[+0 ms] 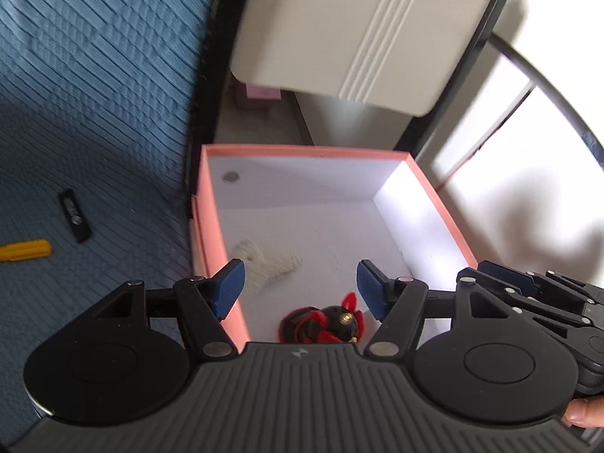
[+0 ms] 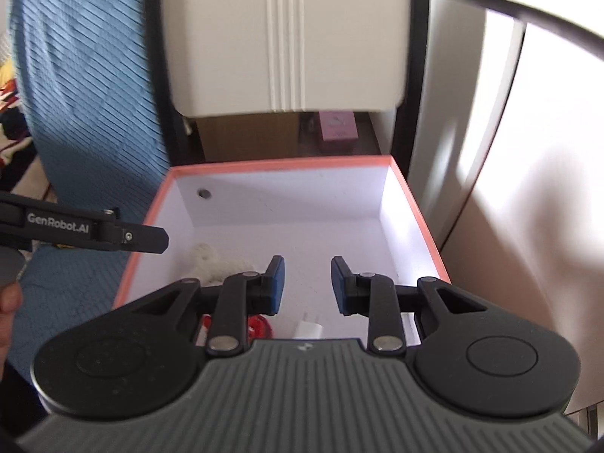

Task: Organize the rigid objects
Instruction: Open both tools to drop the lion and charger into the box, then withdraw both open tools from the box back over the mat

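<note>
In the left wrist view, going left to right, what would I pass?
Yellow tool → black tag → pink box wall → white fluffy thing → red and black toy → the other tongs.

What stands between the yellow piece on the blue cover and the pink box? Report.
Nothing visible. The yellow piece lies uncovered on the blue cover; the pink box beside it is open-topped, so only its side wall must be cleared.
</note>
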### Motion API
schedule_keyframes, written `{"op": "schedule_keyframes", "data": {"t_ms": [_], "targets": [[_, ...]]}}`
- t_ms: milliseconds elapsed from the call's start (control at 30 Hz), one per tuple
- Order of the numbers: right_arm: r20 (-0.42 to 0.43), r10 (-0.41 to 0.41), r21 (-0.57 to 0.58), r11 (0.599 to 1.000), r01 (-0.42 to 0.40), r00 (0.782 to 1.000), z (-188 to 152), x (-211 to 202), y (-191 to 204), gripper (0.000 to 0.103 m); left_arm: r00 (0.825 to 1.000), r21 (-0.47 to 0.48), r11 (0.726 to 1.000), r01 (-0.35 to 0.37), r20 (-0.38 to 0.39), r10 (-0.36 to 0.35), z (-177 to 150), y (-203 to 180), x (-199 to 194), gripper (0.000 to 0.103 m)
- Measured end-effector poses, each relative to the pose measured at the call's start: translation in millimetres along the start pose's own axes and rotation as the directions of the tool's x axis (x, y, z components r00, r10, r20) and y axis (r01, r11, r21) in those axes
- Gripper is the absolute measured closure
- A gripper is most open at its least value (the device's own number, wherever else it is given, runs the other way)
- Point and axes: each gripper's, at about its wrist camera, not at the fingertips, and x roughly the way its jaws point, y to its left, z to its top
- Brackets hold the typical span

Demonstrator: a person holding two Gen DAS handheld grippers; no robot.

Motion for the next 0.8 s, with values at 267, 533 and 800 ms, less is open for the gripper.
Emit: {"op": "schedule_keyframes", "data": {"t_ms": [267, 533, 800], "targets": [[0.063, 0.071, -0.025, 0.997, -0.069, 0.996, 6, -34, 46, 0.073, 0.984, 0.054, 0.999, -0.008, 0.179, -0.002, -7, 25, -83, 0.032], [0.11, 0.109, -0.05, 0.993, -0.104, 0.988, -18, -55, 98, 0.073, 0.96, 0.078, 0.996, -0.054, 0.277, 0.03, -39, 46, -136, 0.032], [0.102, 0.133, -0.062, 0.99, -0.127, 0.986, -41, -63, 136, 0.073, 0.945, 0.016, 0.997, -0.072, 0.32, 0.063, -66, 87, -167, 0.032]]}}
